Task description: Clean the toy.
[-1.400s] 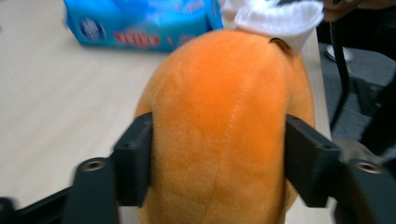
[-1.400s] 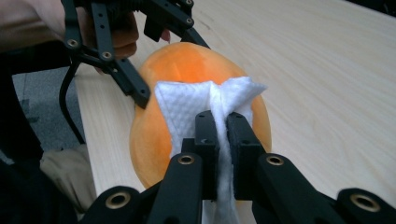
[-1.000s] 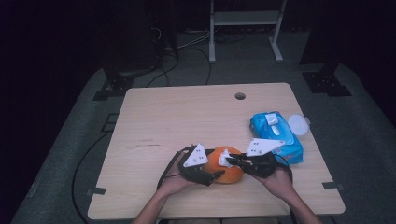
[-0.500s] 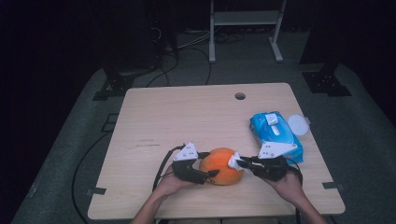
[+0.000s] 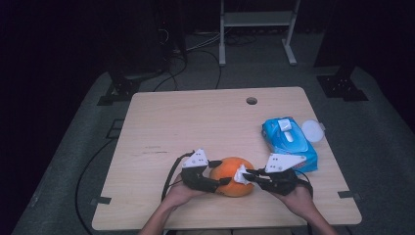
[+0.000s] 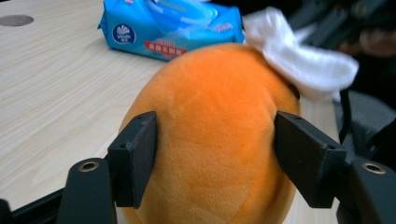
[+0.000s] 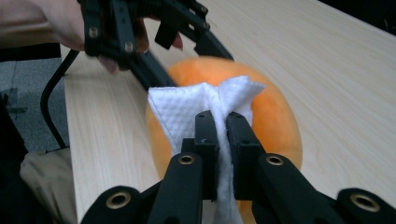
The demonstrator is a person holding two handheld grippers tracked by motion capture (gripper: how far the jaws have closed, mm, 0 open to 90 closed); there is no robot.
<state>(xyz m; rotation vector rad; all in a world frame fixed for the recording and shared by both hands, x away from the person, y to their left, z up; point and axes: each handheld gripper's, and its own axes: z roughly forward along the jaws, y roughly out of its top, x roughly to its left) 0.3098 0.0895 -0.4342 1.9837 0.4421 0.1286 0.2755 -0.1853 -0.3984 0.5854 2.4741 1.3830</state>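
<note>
You are now bracing the orange plush toy (image 6: 210, 140) at the table's (image 5: 195, 122) near edge, left gripper (image 6: 217, 158) jaws clamped on its sides, while your right gripper (image 7: 223, 126), which has dropped lower over the last second, is pressing its pinched white wipe (image 7: 187, 109) against the toy, so wiping is under way.
</note>
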